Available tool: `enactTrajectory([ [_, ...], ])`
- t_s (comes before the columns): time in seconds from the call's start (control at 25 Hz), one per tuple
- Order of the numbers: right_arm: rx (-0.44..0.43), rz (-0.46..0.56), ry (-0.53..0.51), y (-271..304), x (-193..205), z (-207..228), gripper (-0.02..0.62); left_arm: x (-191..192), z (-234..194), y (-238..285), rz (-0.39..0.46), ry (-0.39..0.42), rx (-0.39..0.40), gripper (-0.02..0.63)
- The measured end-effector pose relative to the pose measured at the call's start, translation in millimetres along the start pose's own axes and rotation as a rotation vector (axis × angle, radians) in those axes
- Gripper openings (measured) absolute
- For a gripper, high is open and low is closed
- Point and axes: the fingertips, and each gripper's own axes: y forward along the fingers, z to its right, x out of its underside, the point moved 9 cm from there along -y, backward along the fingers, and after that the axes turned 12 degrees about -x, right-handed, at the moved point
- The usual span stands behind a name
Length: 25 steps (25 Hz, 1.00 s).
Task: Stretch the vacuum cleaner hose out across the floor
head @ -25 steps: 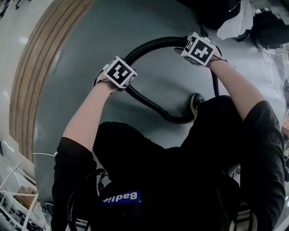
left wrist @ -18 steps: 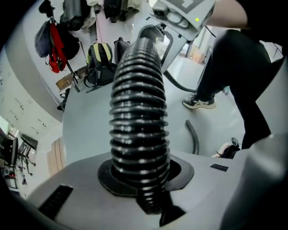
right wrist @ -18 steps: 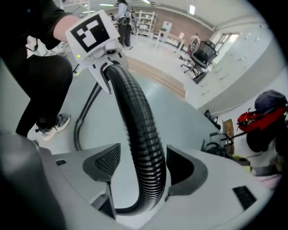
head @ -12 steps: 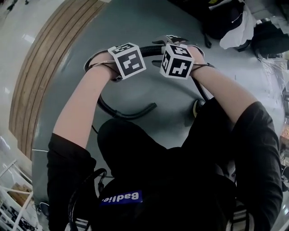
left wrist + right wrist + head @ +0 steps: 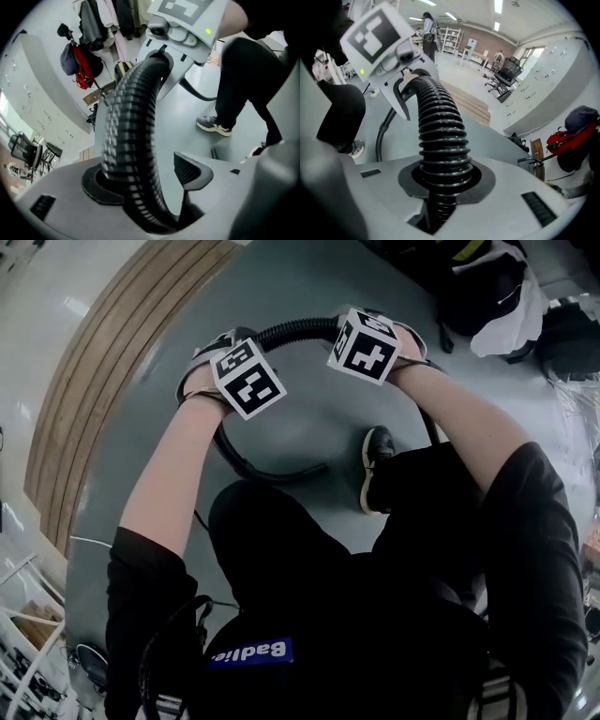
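Hose: ribbed black vacuum hose [image 5: 292, 328] curls above the floor [image 5: 309, 418]; light and springy, I judge.
Left gripper [image 5: 154, 187]: jaws just opened, slack around hose.
Right gripper [image 5: 440, 201]: just closed, pinching hose.
Hold: I'd clamp across the ribs.

Head view overhead; gripper views share hose [image 5: 440, 136].

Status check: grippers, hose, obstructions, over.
Left gripper just opened, black ribbed vacuum hose loose between its jaws. Right gripper just closed onto it. Hose curved, not stretched. Person's dark shoe near loop.
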Motion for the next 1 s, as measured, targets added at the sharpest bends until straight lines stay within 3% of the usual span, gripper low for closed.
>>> enactTrajectory([
  [0.2, -0.032, 0.109, 0.086, -9.3, 26.9, 50.1, 0.083, 37.4, -4.3, 52.6, -0.052, -0.256, -0.127, 0.339],
  [0.36, -0.133, 0.190, 0.134, 1.2, 47.6, 81.8, 0.084, 73.7, -4.1, 88.8, -0.154, -0.403, -0.175, 0.332],
  [0.4, -0.153, 0.195, 0.124, 6.7, 53.0, 88.2, 0.084, 77.7, -6.1, 95.4, -0.174, -0.424, -0.174, 0.210],
  [0.44, -0.165, 0.189, 0.104, 13.1, 60.4, 95.0, 0.086, 77.8, -8.5, 102.3, -0.193, -0.431, -0.168, 0.135],
  [0.48, -0.174, 0.177, 0.080, 20.7, 69.7, 102.9, 0.086, 74.6, -11.5, 109.5, -0.215, -0.424, -0.159, 0.126],
  [0.6, -0.219, 0.153, 0.038, 50.2, 103.6, 128.5, 0.087, 60.1, -25.2, 123.7, -0.305, -0.323, -0.149, 0.121],
  [0.72, -0.276, 0.169, 0.052, 78.9, 129.8, 150.1, 0.105, 45.7, -47.7, 125.0, -0.401, -0.154, -0.157, 0.120],
  [0.8, -0.288, 0.191, 0.056, 88.4, 139.4, 161.0, 0.165, 31.7, -65.7, 123.3, -0.457, -0.049, -0.148, 0.118],
  [0.88, -0.279, 0.214, 0.018, 88.9, 140.5, 166.0, 0.237, 20.2, -80.8, 119.1, -0.526, 0.046, -0.132, 0.118],
  [1.0, -0.204, 0.266, -0.084, 76.9, 125.4, 175.5, 0.262, 13.5, -99.6, 119.5, -0.599, 0.180, -0.118, 0.118],
])
